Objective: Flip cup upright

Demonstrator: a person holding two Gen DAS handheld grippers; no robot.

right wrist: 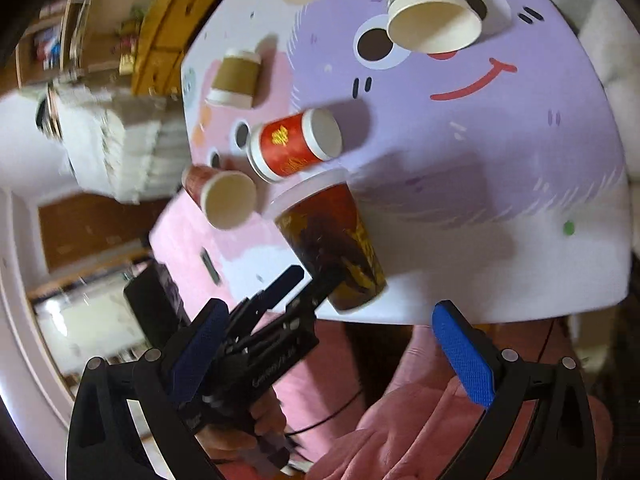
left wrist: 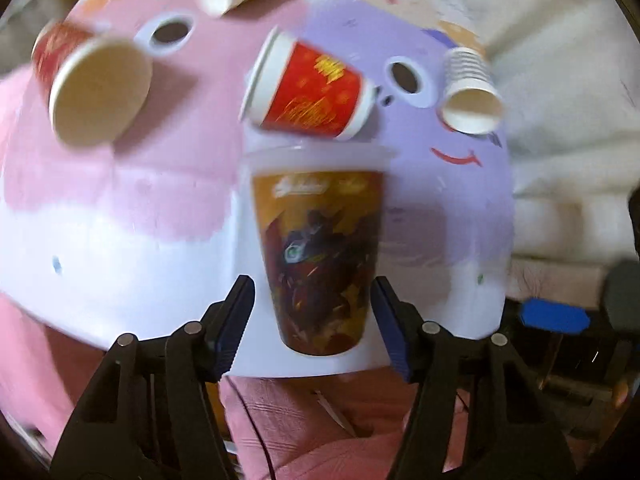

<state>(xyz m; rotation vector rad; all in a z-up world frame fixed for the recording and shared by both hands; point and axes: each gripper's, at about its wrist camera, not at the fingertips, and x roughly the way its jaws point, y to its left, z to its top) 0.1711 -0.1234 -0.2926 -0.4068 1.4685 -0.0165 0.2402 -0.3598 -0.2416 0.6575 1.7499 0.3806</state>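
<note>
A tall brown printed cup (left wrist: 318,256) with a clear lid stands upside down near the table's front edge; it also shows in the right wrist view (right wrist: 336,240). My left gripper (left wrist: 314,324) is open, its blue-padded fingers (left wrist: 234,320) on either side of the cup's upper end without touching it. A red cup (left wrist: 316,92) lies on its side just behind it. My right gripper (right wrist: 336,356) is open and empty, held off the table's front edge, behind the left gripper.
On the pink and purple cartoon table (left wrist: 120,184) are a red cup (left wrist: 92,88) at left, a brown sleeved cup (right wrist: 236,78) at the back and a checked cup (right wrist: 428,12) at right, all off upright. The person's pink-clad legs (right wrist: 400,420) are below the edge.
</note>
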